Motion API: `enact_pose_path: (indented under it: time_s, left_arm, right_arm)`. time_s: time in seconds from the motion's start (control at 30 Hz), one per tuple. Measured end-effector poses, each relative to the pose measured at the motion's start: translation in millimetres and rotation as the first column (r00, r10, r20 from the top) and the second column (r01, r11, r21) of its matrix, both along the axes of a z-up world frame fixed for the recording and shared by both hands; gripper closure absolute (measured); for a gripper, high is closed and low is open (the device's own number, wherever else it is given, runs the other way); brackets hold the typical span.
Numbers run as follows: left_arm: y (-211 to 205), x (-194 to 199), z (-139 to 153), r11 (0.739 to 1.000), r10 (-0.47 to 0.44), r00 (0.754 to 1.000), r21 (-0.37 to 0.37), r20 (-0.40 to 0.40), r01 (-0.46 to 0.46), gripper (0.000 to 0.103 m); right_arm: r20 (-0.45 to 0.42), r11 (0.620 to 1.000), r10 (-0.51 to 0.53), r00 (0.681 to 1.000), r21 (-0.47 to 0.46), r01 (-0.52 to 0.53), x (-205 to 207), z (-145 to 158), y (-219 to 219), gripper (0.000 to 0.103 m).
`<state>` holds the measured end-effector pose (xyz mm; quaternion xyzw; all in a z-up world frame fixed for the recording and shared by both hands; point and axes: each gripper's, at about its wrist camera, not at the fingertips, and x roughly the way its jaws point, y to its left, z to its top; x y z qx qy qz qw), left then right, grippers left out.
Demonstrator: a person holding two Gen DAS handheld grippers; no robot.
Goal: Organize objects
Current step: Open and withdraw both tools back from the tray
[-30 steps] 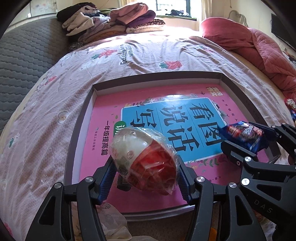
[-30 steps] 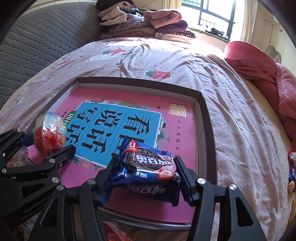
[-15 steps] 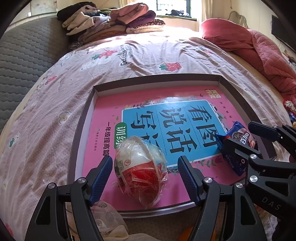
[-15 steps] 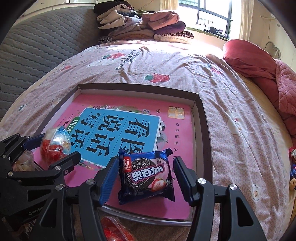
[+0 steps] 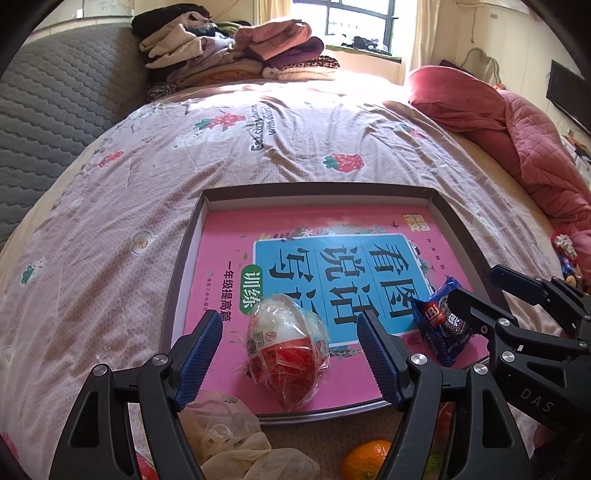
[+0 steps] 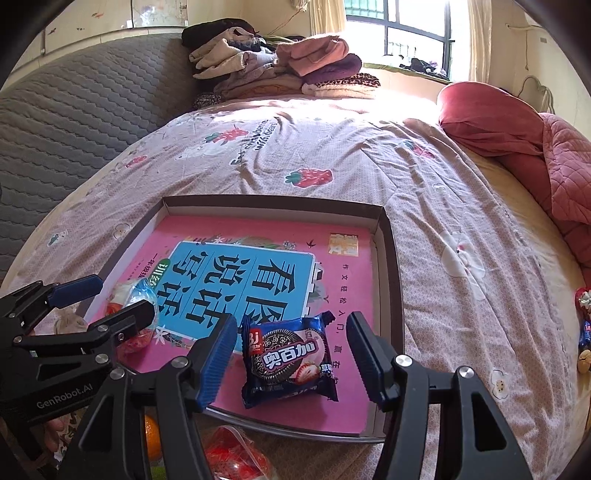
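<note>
The left gripper (image 5: 288,354) hangs above the near edge of a shallow grey cardboard tray (image 5: 184,273), its blue ribbed jaws opening and clear of the clear-wrapped red and white egg-shaped snack (image 5: 286,349), which lies between them on the pink and blue book cover (image 5: 332,258) lining the tray. The right gripper (image 6: 291,354) is spread wide too; the dark blue packet of chocolate sandwich biscuits (image 6: 288,360) lies flat on the pink cover between its fingers, touching neither pad.

Nearest the left camera, in front of the tray, lie a crumpled pale plastic bag (image 5: 229,439) and an orange mandarin (image 5: 365,458). A red snack in clear wrap (image 6: 236,458) shows at the bottom of the right view.

The tray rests on a pink bedsheet printed with strawberries (image 5: 258,147). To the right lies a bunched pink quilt (image 5: 517,129). At the far end sits a pile of folded clothes (image 5: 236,59), beside a grey quilted headboard (image 5: 55,110), with a window (image 6: 406,33) beyond.
</note>
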<state>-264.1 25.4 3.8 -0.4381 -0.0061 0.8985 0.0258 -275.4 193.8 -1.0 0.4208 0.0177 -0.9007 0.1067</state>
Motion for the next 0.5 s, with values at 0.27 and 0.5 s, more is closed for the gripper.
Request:
enact_pose_path:
  time_s: [0.27, 0.5]
  left_arm:
    - [-4, 13, 24, 1.000, 0.022, 0.999, 0.003, -0.050, -0.022, 0.026]
    - [-2, 30, 38, 1.000, 0.027, 0.996, 0.000, -0.087, -0.027, 0.026]
  right_arm:
    - [-0.039, 0.999, 0.007, 0.999, -0.042, -0.009, 11, 18, 1, 0.042]
    - [-0.091, 0.997, 0.024, 0.996, -0.071, -0.030, 28, 40, -2, 0.042]
